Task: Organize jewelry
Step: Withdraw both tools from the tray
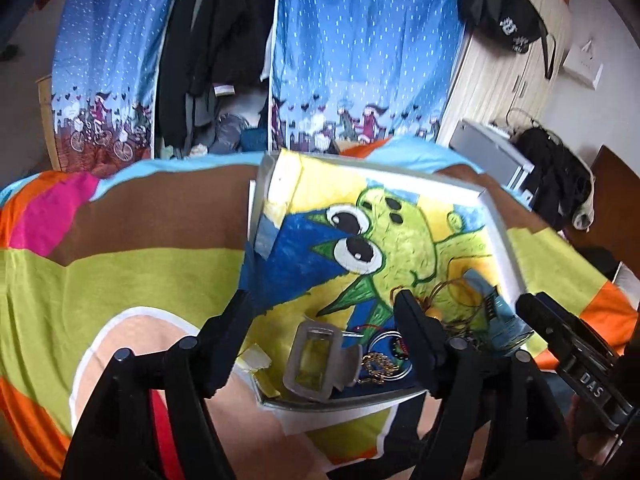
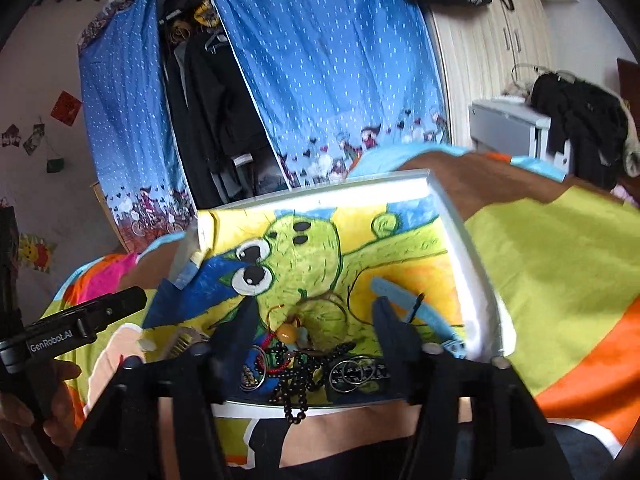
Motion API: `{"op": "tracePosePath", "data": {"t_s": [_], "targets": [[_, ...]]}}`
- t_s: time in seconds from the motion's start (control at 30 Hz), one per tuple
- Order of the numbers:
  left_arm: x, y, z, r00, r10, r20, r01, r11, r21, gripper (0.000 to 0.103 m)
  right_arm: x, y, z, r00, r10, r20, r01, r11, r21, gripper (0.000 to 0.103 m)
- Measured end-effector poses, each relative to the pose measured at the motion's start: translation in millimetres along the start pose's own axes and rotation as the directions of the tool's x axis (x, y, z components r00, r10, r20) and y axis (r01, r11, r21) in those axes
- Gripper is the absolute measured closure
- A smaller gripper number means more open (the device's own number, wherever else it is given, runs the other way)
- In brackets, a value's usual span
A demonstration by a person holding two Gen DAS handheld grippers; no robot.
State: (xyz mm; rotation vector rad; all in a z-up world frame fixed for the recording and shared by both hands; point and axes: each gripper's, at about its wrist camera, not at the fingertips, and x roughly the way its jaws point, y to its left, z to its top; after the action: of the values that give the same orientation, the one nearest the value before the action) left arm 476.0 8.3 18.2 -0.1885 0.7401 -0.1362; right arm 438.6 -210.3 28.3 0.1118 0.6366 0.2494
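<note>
A colourful striped bedspread point(image 1: 120, 272) carries a shallow white-rimmed tray point(image 2: 476, 280) lined with a green cartoon drawing. Both black grippers hover level over its near end, fingers spread wide and empty: the left gripper point(image 1: 320, 308) above a grey rectangular buckle point(image 1: 316, 356) and gold chain point(image 1: 378, 364), the right gripper point(image 2: 316, 316) above black bead strands point(image 2: 300, 376) and silver rings point(image 2: 352, 372)

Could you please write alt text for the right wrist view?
The open right gripper hovers over tangled jewelry, black beads and metal rings, in a white tray lined with a cartoon drawing, on a colourful bedspread.
</note>
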Motion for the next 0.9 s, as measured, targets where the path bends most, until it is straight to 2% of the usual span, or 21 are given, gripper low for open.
{"op": "tracePosePath", "data": {"t_s": [0.1,0.2,0.37,0.57,0.73,0.9], "targets": [[-27.6,0.0,1.4,0.998,-0.015,0.069,0.017,1.0,-0.022,0.01,-23.0,2.3,3.6,0.999,0.007,0.032,-0.007,1.0,-0.008,0.027],[-56.4,-2.2,2.0,0.992,-0.035,0.122,0.039,0.999,-0.03,0.008,-50.4,6.1,5.5,0.997,0.032,0.07,-0.031,0.999,-0.016,0.013],[-111.4,-16.0,-5.9,0.976,-0.043,0.215,0.042,0.999,0.009,0.002,-101.6,19.1,4.5,0.987,0.058,0.149,-0.05,0.997,-0.06,0.0],[-171.0,-32.8,-21.0,0.954,-0.053,0.295,0.034,0.997,0.07,0.002,-156.0,35.8,-1.9,0.971,0.077,0.227,-0.052,0.992,-0.116,0.0],[-216.4,-42.8,-43.5,0.936,-0.059,0.348,0.022,0.994,0.109,0.002,-193.7,49.0,-15.8,0.962,0.085,0.259,-0.045,0.987,-0.157,0.0],[-253.4,-45.9,-71.4,0.927,-0.061,0.371,0.014,0.992,0.128,0.002,-227.3,60.4,-36.3,0.956,0.093,0.278,-0.045,0.984,-0.175,0.0]]}}
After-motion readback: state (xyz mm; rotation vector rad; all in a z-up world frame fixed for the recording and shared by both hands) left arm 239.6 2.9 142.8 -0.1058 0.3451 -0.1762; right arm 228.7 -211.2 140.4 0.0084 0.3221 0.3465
